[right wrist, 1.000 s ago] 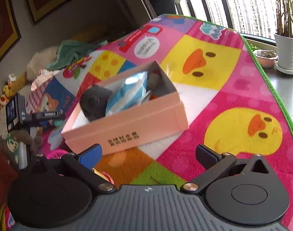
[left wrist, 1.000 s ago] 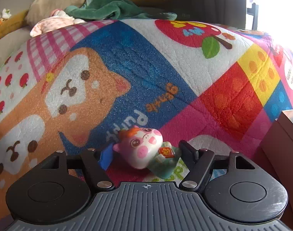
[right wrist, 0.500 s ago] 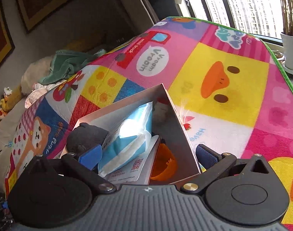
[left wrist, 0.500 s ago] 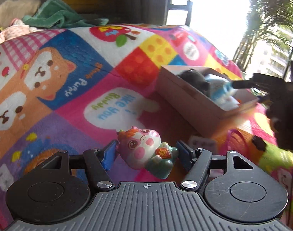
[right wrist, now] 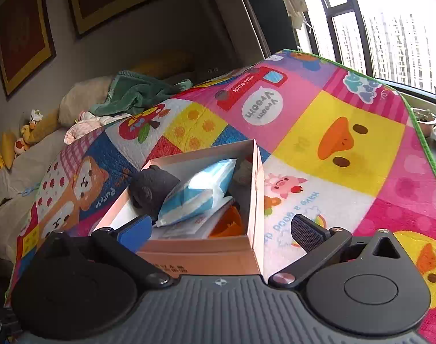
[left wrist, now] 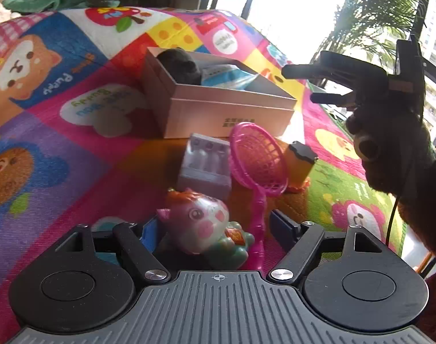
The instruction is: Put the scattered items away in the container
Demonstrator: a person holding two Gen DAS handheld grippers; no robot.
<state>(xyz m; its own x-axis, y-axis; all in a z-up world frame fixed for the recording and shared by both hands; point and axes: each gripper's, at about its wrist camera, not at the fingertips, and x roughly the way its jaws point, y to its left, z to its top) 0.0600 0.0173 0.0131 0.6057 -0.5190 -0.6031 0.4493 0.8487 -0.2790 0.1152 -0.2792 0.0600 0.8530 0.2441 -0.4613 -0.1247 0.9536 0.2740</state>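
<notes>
- Between the left gripper point(left wrist: 215, 225) fingers: pig toy point(left wrist: 202, 228), short of the box point(left wrist: 218, 106), above the mat point(left wrist: 74, 149) near a pink net point(left wrist: 258, 162).
- Jaws opening; right pad clear of the toy, left contact hard to tell.
- Probably mid-carry; next calls for reaching over the box rim before release.
- Right gripper point(right wrist: 220, 229) wide open, empty, over the box point(right wrist: 255, 195).

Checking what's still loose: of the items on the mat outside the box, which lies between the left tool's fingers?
The pink-faced pig figurine, lying between the opening left tool. The pink net, grey vial tray and orange container sit farther off, before the box.
</notes>
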